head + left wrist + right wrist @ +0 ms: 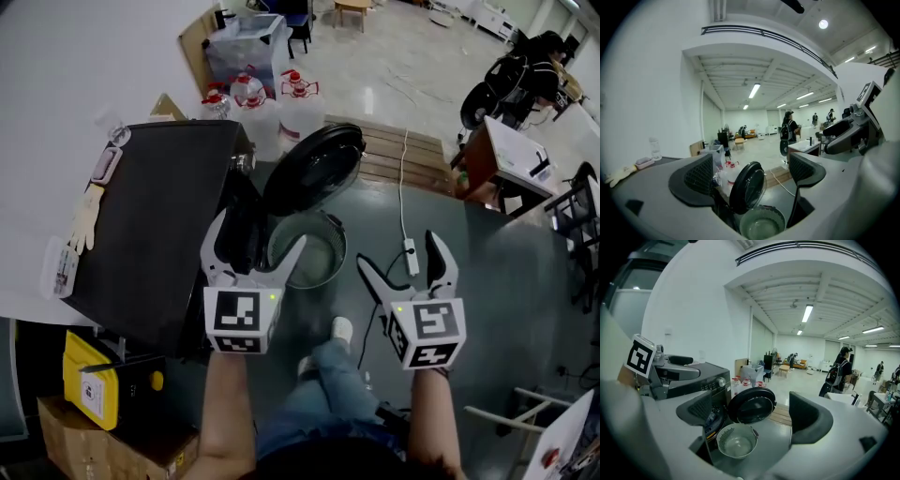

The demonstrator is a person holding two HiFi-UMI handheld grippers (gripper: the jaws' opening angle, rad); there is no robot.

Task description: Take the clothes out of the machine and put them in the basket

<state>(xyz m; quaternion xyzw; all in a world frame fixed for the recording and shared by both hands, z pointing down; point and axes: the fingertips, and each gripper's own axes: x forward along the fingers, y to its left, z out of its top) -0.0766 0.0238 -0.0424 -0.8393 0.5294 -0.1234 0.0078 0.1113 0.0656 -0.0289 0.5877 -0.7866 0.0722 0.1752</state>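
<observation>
My left gripper [255, 246]: jaws apart, empty, nearer the washing machine [159, 206] front.
My right gripper [401, 262]: jaws apart, empty.
Laundry basket [339, 261]: on floor, under the open door [314, 169].

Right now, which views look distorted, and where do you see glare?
Left gripper view: strong fisheye, black corners, a ceiling lamp blown out. Right gripper view: same fisheye and dark rim. Head view: milder bending, pale glare on the floor.

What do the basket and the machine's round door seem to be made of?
The basket: probably pale plastic, matt, with moulded slots in its wall. The door: dark glossy rim, likely plastic, around a window that looks like glass.
</observation>
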